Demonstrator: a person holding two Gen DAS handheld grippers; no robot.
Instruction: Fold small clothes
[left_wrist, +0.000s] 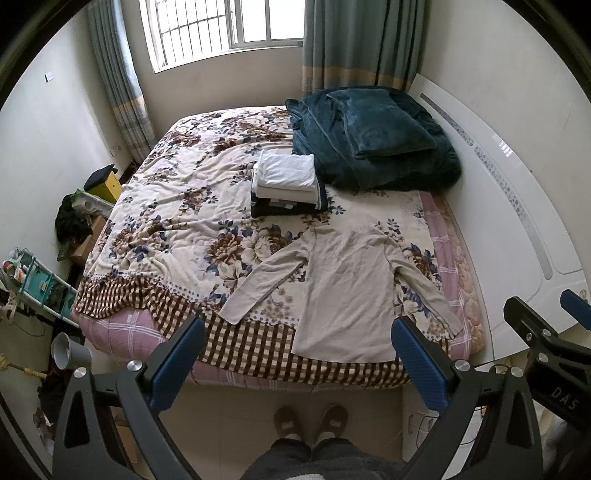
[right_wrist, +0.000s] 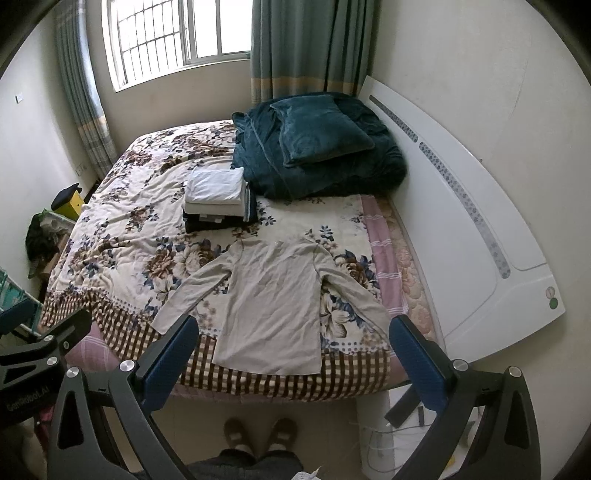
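Shirt (left_wrist: 343, 291) lies spread flat in the lower middle of the frame, sleeves out and ready for folding, so you hold left gripper (left_wrist: 299, 354) and right gripper (right_wrist: 295, 350) released above it, grasping nothing.

The lower garments in the folded stack (left_wrist: 286, 184) are covered by the white top one. The person's legs (left_wrist: 310, 458) are cut by the bottom edge. The shelf (left_wrist: 37, 284) items cannot be identified.
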